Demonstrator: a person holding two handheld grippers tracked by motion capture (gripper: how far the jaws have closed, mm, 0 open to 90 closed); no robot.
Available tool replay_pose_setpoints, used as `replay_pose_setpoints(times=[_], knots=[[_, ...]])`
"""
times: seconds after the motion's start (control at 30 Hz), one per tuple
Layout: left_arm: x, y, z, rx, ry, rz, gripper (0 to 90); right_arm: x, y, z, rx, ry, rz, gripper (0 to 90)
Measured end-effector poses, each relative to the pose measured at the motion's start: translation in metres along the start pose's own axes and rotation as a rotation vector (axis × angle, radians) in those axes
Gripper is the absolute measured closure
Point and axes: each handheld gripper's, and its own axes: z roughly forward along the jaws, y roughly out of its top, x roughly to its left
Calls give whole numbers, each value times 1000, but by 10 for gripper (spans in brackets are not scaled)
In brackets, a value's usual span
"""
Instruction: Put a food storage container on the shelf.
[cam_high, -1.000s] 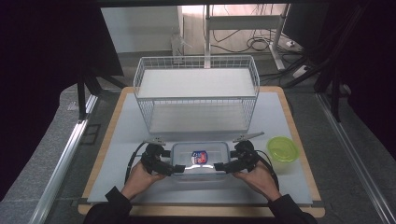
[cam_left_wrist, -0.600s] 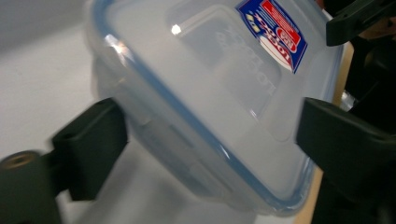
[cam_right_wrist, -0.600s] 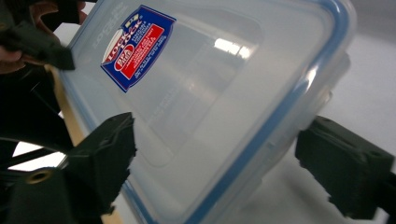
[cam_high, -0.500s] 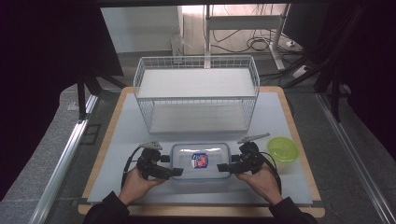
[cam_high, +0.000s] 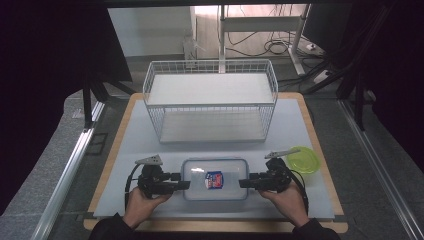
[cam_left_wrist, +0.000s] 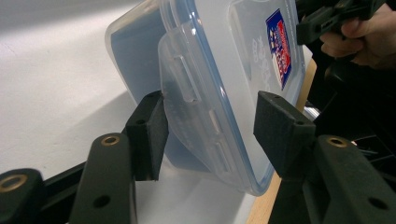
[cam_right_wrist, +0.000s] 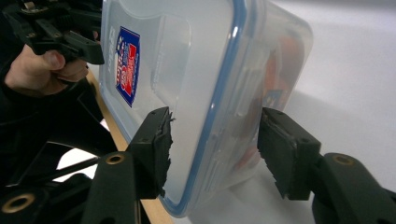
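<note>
1. Clear box with lid low in the middle of the high view, on the white mat.
2. Left claw at its left end, right claw at its right end.
3. Both claws just closing around the box ends, gaps still showing, not squeezing yet.

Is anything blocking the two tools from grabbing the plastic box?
No, nothing visible is in the way. The plastic box already sits between the jaws of the left tool and the right tool, one at each short end. Both have just been closing on it, though gaps remain beside the pads.
</note>
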Motion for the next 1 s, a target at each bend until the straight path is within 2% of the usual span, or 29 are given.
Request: replay_pose_setpoints(times=[0.1,0.3,0.43,0.5,0.73,1.0], knots=[[1,0,-1,-15,-8,-20,478,2,1,-2,-7,-12,7,497],[1,4,0,-36,19,-42,501,2,-1,-4,-49,-19,61,530],[-1,9,-2,-47,62,-16,503,9,2,-3,-61,-47,21,529],[-1,12,-5,-68,54,-15,503,10,4,-4,-77,-46,12,529],[-6,27,-13,-99,61,25,504,16,15,-13,-134,-49,-18,529],[-13,49,-23,-129,82,61,505,22,38,-25,-183,-49,-59,528]])
